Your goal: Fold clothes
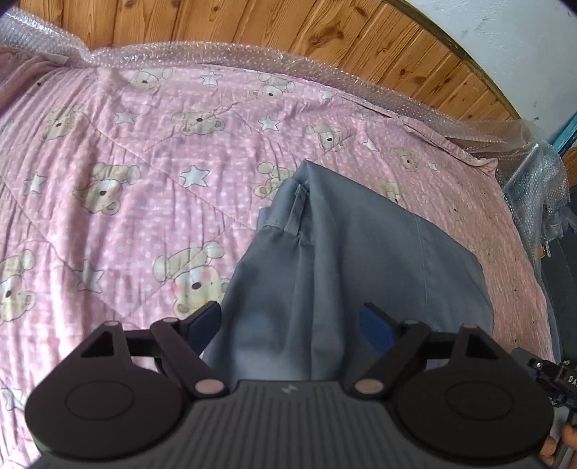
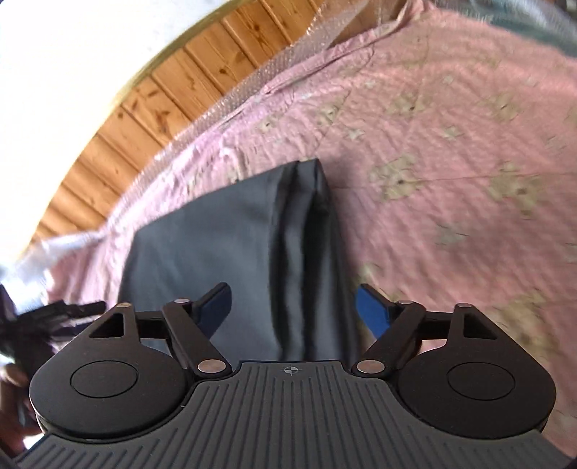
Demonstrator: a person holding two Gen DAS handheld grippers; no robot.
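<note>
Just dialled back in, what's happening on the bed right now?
A person is folding clothes with a two-finger tool in each hand. A grey fabric garment lies folded into a narrow stack on the pink quilted bedspread with bears and stars. The left tool and the right tool both stand open over its near end, with cloth below and between the fingers but not pinched. Nothing is gripped right now. Wood panelling runs behind the bed.
</note>
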